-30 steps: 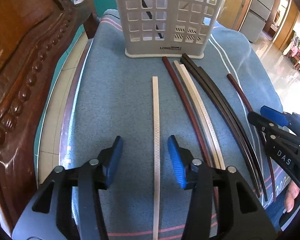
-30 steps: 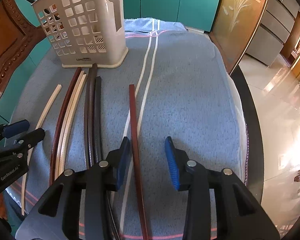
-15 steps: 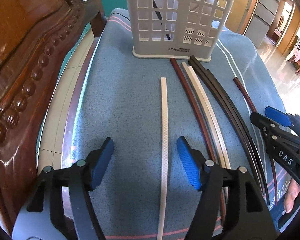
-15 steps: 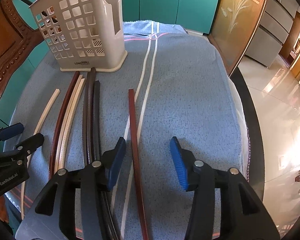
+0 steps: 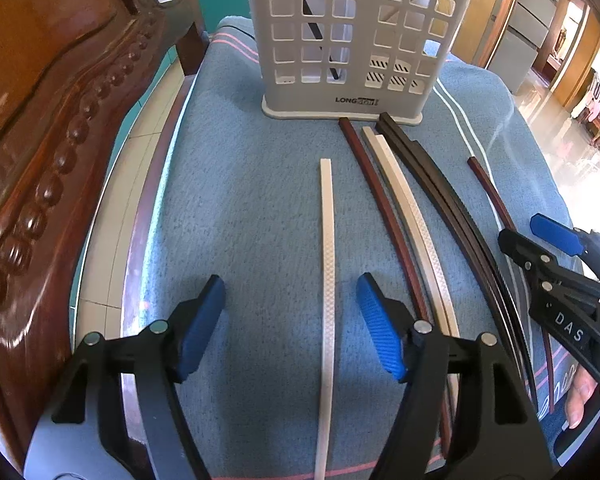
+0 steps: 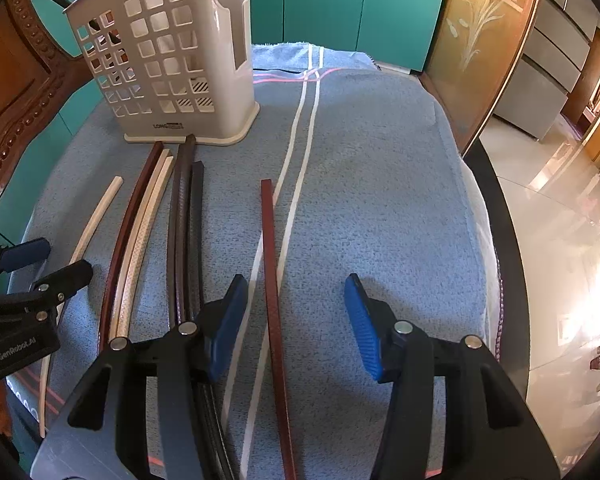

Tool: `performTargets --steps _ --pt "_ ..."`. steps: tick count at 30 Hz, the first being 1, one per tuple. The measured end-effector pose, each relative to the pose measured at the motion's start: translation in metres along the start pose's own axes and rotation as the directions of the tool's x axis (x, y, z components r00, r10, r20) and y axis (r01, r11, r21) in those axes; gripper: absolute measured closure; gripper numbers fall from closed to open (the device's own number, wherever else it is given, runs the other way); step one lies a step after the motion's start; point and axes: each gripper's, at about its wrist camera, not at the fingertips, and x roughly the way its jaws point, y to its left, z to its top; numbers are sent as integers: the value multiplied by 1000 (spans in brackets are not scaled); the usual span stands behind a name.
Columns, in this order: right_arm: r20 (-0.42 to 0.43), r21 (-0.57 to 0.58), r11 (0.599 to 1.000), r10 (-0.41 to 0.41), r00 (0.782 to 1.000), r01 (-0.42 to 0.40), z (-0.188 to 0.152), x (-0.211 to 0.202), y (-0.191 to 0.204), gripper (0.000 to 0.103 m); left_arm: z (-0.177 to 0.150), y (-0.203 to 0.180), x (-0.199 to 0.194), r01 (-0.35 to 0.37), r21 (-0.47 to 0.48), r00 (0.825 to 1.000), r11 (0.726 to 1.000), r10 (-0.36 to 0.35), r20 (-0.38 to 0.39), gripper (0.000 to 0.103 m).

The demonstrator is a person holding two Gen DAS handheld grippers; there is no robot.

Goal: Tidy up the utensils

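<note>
Long thin chopsticks lie side by side on a blue towel (image 6: 380, 208). A tall white holder (image 5: 352, 36) with square holes stands at their far ends.

The left gripper (image 5: 291, 326) hangs over a white chopstick (image 5: 327, 264). Its jaws are opening, and the stick lies between them with nothing touching it. The right gripper (image 6: 296, 324) hangs over a red-brown chopstick (image 6: 271, 280) lying alone, apart from the bunch. Its blue pads (image 6: 226, 326) are spread too, with the stick between them, untouched.

These sticks look light, hard and stiff. I think they are smooth, so they may slip or roll away. The white one has a bumpy pattern, which should help the pads hold on. A good spot to pinch is near the middle, so the stick does not tip. The soft towel should let the fingertips sink in beside each stick.
</note>
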Motion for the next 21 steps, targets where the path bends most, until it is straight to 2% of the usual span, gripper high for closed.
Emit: performTargets --steps 8,9,11,13,15,16,17,19,21 --pt "2 -13 1000 11 1000 -11 3 2 0 52 9 2 1 -1 2 1000 1000 1 -8 32" --pt "2 -12 1000 14 1000 -13 4 3 0 54 10 2 1 0 1 1000 1000 0 -9 33" --pt "4 -10 1000 17 1000 -17 5 3 0 64 10 2 1 6 -1 1000 1000 -6 -9 36" --pt "4 -1 1000 27 1000 -27 7 3 0 84 11 -2 0 15 9 1000 1000 -15 -2 46" --pt "-1 10 999 44 999 -44 9 3 -1 95 12 -8 -1 26 20 1000 999 -26 3 58" --pt "-3 18 998 54 999 -54 9 3 -3 96 12 -9 -1 28 22 1000 999 -28 9 68" --pt "-4 25 998 61 998 -61 9 4 -4 96 13 -11 -2 32 22 999 999 -32 10 73" --pt "-4 43 996 80 997 -79 10 4 -7 97 15 -12 -2 47 16 999 999 -47 9 96" --pt "3 50 996 74 997 -74 10 1 -9 97 15 -11 -5 71 1 997 997 -71 23 97"
